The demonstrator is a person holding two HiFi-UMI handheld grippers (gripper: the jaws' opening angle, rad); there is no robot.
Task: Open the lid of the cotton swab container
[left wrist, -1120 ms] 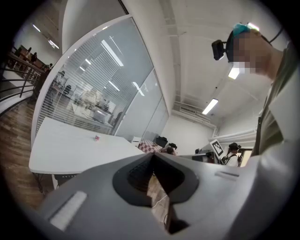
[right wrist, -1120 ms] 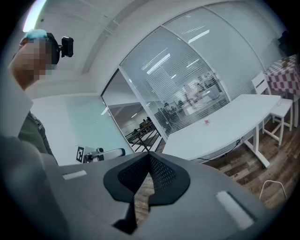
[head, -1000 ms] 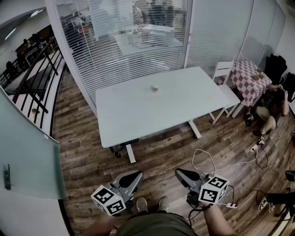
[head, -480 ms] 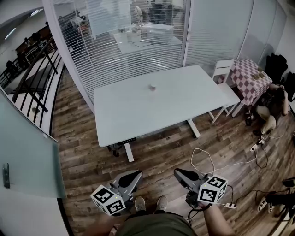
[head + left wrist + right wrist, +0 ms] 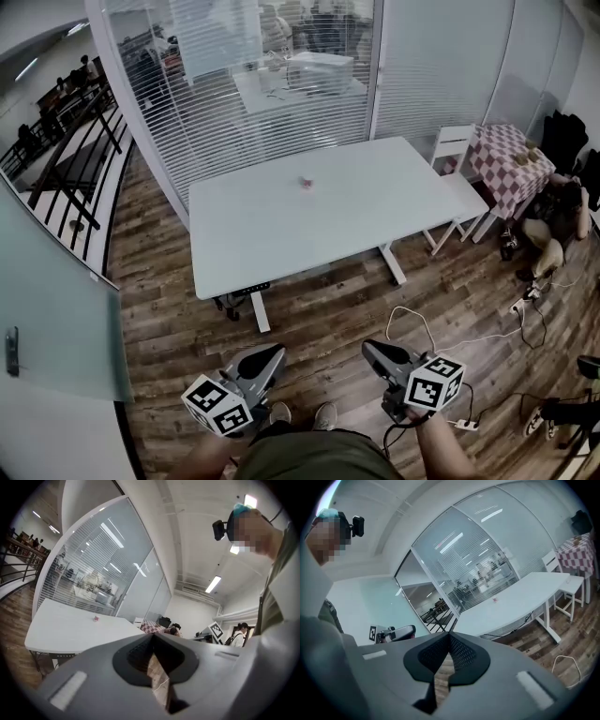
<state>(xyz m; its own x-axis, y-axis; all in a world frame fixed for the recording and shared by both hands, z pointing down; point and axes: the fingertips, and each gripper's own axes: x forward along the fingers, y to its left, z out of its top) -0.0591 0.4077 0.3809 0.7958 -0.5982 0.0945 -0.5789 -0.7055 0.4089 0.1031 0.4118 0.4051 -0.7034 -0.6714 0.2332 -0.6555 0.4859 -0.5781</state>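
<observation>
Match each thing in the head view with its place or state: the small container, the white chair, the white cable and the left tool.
Things:
1. small container
2. white chair
3. white cable
4. left tool

Places or states:
A. looped on the wooden floor
B. shut, nothing between its jaws
C. alone on the white table
D. between the white table and the checkered cloth

Pairs: 1-C, 2-D, 3-A, 4-B
</observation>
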